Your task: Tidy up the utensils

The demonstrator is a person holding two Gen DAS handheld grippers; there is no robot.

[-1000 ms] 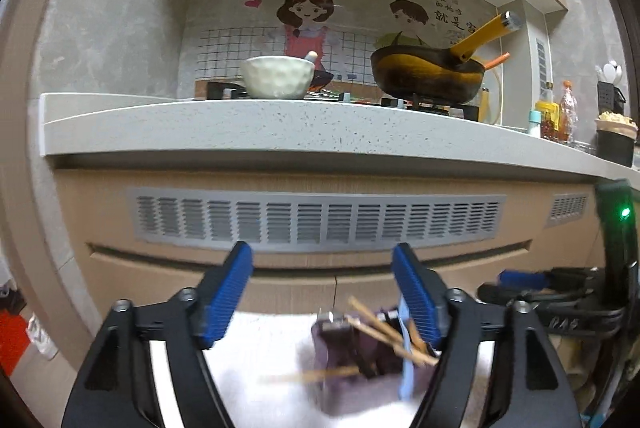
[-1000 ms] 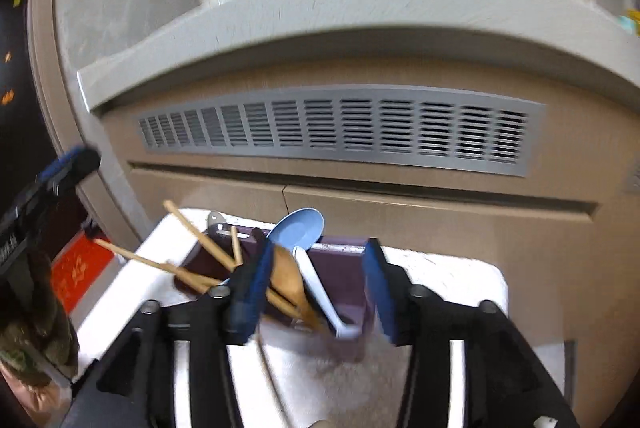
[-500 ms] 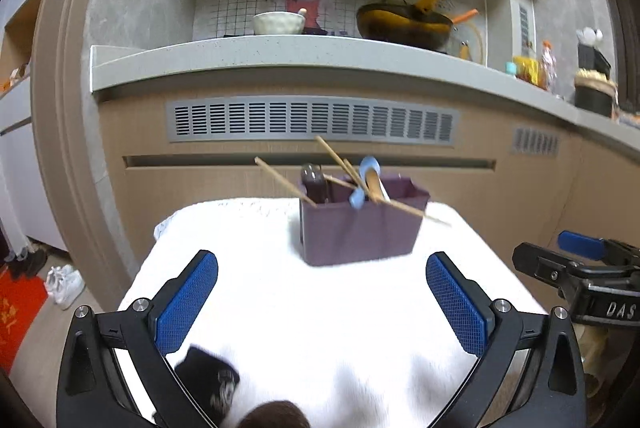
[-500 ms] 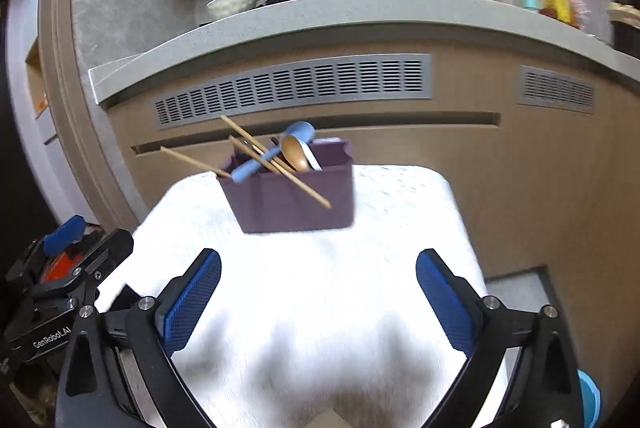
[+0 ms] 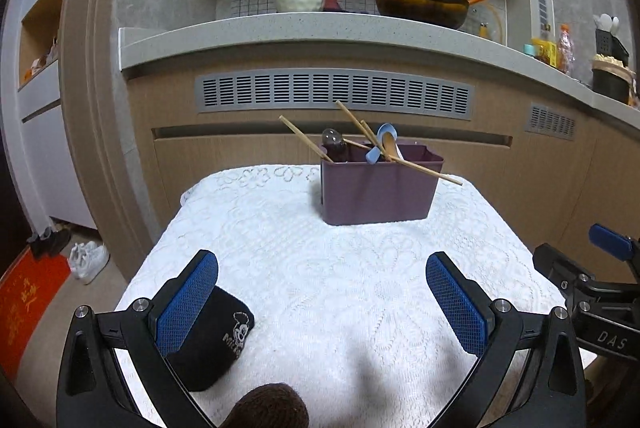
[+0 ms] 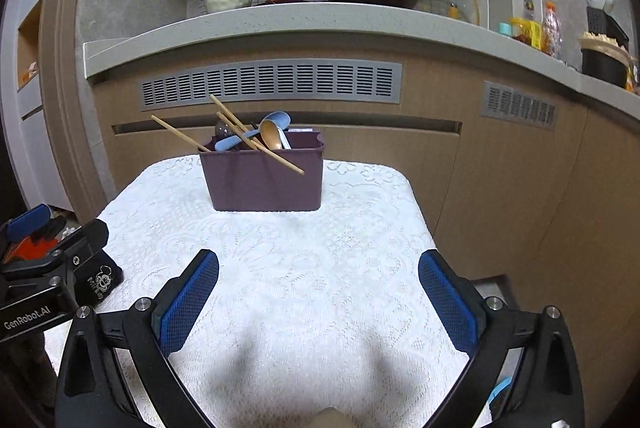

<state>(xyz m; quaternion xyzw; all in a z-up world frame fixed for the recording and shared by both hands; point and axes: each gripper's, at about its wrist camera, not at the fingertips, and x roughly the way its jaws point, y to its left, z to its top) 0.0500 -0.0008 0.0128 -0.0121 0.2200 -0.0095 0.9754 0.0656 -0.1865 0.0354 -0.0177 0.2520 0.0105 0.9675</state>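
The bin (image 5: 380, 188) stands at the table's (image 5: 320, 288) far end, straight ahead of both grippers and well apart from them. Left gripper (image 5: 322, 304) and right gripper (image 6: 318, 302) are spread wide, holding nothing. Chopsticks (image 6: 256, 138) slant out over its rim; the spoons (image 6: 272, 134) tangle, count unclear. Neither hand looks nearer.

Small bench (image 5: 352, 308) covered by a white lace cloth (image 6: 304, 268), set in front of the kitchen cabinets. Purple bin (image 5: 378, 190) stands upright on the cloth toward the far edge, chopsticks and spoons sticking out of it. Black cap (image 5: 218, 336) with a white cartoon print lies on the cloth at the near left corner. Rest of cloth bare.
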